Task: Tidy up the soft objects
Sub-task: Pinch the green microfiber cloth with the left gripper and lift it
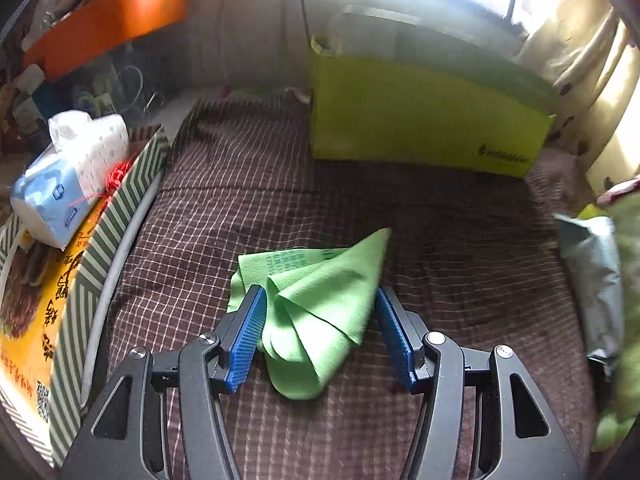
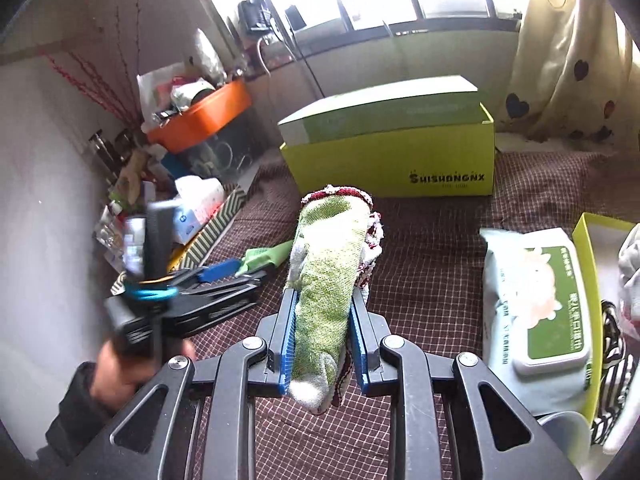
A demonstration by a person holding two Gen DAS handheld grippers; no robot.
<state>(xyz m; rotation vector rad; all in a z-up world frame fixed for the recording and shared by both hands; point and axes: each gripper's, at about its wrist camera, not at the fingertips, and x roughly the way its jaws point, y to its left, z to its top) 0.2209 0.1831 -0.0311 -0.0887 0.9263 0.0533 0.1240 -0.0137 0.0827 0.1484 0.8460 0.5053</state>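
Note:
A light green cloth (image 1: 316,304) lies crumpled on the brown checked bed cover (image 1: 440,240). My left gripper (image 1: 320,300) is open, its blue pads on either side of the cloth, low over it. My right gripper (image 2: 324,300) is shut on a bundle of socks (image 2: 328,272), a green one in front and red-white ones behind, held above the cover. The left gripper (image 2: 224,272) and the green cloth (image 2: 264,258) also show in the right wrist view, to the left.
A lime green box (image 1: 420,136) stands at the back; it also shows in the right wrist view (image 2: 392,156). A tissue pack (image 1: 68,176) and a striped box (image 1: 80,280) lie on the left. A wet-wipes pack (image 2: 536,320) and an open yellow-green box (image 2: 592,280) lie on the right.

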